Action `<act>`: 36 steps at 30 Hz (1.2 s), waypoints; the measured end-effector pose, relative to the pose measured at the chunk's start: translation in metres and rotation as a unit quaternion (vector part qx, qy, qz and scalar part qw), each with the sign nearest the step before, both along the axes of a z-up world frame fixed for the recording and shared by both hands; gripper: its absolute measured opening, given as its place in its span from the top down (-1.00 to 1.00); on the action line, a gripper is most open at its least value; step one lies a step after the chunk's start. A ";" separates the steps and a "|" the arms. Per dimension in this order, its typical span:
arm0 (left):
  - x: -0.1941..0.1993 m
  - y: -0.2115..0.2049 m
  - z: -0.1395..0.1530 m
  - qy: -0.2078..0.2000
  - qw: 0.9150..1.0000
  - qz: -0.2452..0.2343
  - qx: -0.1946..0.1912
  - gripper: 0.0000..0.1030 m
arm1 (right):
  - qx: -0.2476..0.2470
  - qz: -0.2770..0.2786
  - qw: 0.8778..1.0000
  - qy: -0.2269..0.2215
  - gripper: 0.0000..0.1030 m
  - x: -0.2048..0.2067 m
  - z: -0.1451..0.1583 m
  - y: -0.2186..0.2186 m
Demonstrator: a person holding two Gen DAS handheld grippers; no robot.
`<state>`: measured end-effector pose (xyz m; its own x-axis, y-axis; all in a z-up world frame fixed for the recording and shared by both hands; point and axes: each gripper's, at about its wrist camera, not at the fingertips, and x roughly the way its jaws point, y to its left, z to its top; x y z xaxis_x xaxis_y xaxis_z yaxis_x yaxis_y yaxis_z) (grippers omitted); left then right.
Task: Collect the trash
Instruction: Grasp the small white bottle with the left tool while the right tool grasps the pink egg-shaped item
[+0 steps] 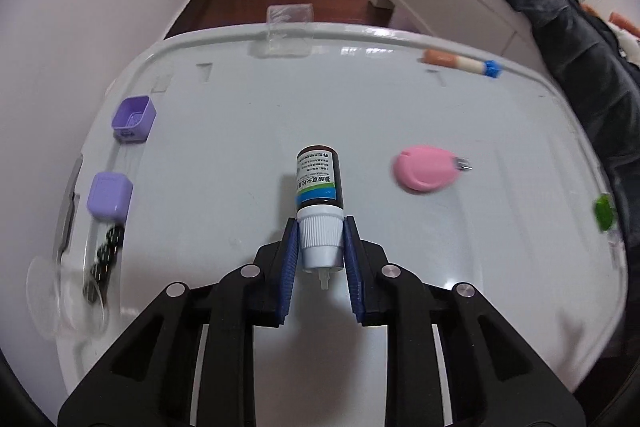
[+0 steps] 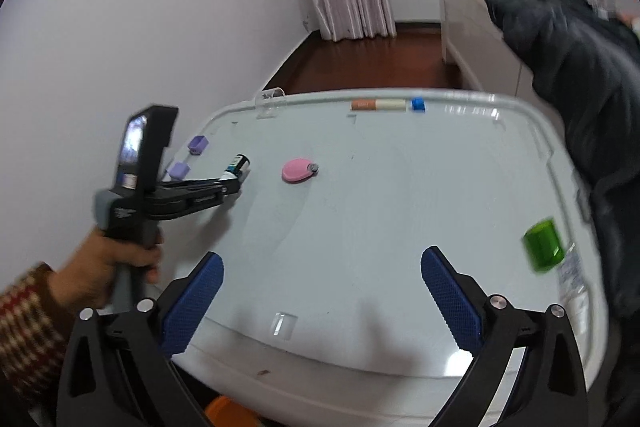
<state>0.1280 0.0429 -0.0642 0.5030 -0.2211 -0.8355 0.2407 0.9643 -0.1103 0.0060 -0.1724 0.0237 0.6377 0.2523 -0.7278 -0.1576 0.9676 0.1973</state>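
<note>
Item: small brown medicine bottle (image 1: 318, 183), white ribbed cap, printed label. Location: the left gripper (image 1: 320, 243) is holding it by the cap, jaws closed in on both sides, the body pointing forward and away over the white tabletop (image 1: 240, 131); from the right wrist view it appears to be riding just clear of the surface.

Item: right gripper (image 2: 322, 291). Jaws are standing wide apart, gripping nothing, hovering over the near edge.

Other entries lying about: pink oval object (image 1: 420, 169) just right of the bottle; two purple cubes (image 1: 110, 201) at the left edge; orange-and-white tube with blue cap (image 1: 460, 62) along the far rim; green cap (image 2: 543, 245) at the right edge; clear cup (image 1: 68, 301) on its side, near left.

Handling note: the grip is sitting on the cap alone, so the bottle's weight is hanging forward. Keeping the squeeze firm and carrying level, without swinging, should be stopping it from pivoting or slipping. No bin is showing in either view.
</note>
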 end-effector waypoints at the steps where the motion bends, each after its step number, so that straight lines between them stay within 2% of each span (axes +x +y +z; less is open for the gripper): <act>1: -0.008 0.000 0.009 -0.007 1.000 -0.003 -0.009 0.58 | -0.016 0.005 1.000 -0.010 -0.89 -0.002 0.001 0.004; 5: -0.041 -0.003 0.040 -0.030 0.999 -0.009 -0.041 0.57 | -0.073 0.042 0.996 -0.036 -0.89 0.001 -0.003 0.022; 10: -0.072 -0.003 0.052 -0.065 0.997 -0.019 -0.030 0.57 | -0.100 0.098 0.990 -0.010 -0.89 0.044 -0.020 0.044; 13: -0.068 0.004 0.051 -0.064 0.997 -0.016 -0.039 0.57 | -0.136 0.113 0.984 -0.002 -0.89 0.084 -0.037 0.058; 19: -0.064 0.020 0.051 -0.058 0.997 -0.004 -0.060 0.57 | -0.161 0.133 0.978 0.014 -0.82 0.149 -0.063 0.081; 23: -0.066 0.020 0.056 -0.068 0.996 -0.018 -0.060 0.57 | -0.160 0.149 0.975 0.027 -0.63 0.169 -0.076 0.098; 26: -0.063 0.021 0.052 -0.056 0.996 -0.019 -0.063 0.57 | -0.197 0.172 0.965 0.030 -0.33 0.172 -0.089 0.113; 27: -0.062 0.022 0.050 -0.050 0.996 -0.020 -0.067 0.57 | -0.209 0.177 0.961 0.028 -0.33 0.171 -0.091 0.116; 31: -0.060 0.023 0.045 -0.036 0.997 -0.014 -0.070 0.54 | -0.199 0.184 0.962 0.029 -0.26 0.175 -0.092 0.118; 32: -0.060 0.024 0.044 -0.032 0.997 -0.010 -0.074 0.53 | -0.198 0.190 0.961 0.027 -0.13 0.174 -0.092 0.119; 33: -0.059 0.026 0.044 -0.027 0.996 -0.006 -0.082 0.49 | -0.193 0.195 0.961 0.029 0.12 0.173 -0.093 0.119; 34: -0.057 0.027 0.042 -0.021 0.996 -0.002 -0.090 0.44 | -0.186 0.197 0.962 0.035 0.20 0.172 -0.092 0.119; 36: -0.055 0.028 0.038 -0.011 0.996 0.004 -0.089 0.38 | -0.194 0.190 0.961 0.040 0.20 0.167 -0.092 0.120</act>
<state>0.0729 0.0708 -0.0262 0.5226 -0.3615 -0.7722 0.2378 0.9315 -0.2751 0.1734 -0.0526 -0.0680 0.4903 0.1554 -0.8576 -0.5144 0.8459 -0.1409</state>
